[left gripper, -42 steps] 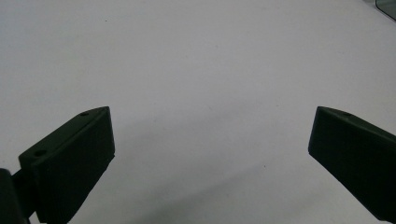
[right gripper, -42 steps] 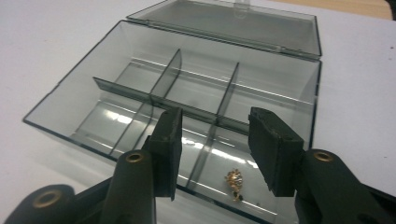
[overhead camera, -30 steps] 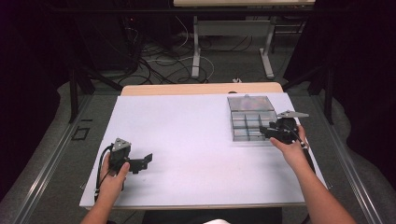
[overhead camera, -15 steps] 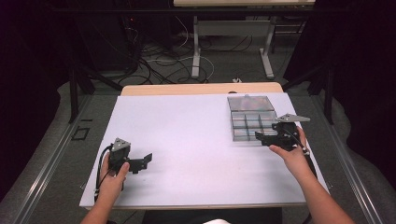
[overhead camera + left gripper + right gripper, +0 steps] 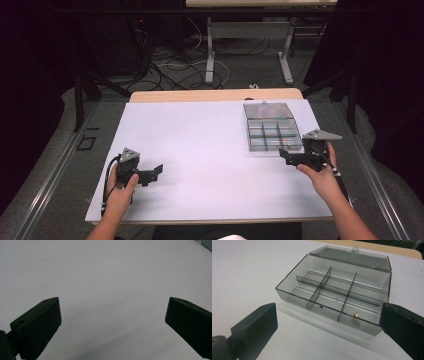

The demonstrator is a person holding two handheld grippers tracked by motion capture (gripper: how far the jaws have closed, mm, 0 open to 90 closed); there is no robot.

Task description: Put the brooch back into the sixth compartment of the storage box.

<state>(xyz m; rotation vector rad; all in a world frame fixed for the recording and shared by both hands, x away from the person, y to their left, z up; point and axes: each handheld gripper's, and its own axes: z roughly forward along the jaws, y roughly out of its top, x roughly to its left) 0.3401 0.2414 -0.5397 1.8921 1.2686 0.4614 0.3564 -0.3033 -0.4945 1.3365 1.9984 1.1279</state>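
Low: both claws (image 5: 151,175) wide apart.

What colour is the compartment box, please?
Smoky transparent grey box, clearest in the right gripper view.

Your forearms ran off the bottom edge of the high view. In your right gripper view, the small brass piece (image 5: 356,314) and the dark speck (image 5: 321,307) in the compartment box (image 5: 294,287) were too small to identify. A box corner (image 5: 206,243) was cut off in your left gripper view.
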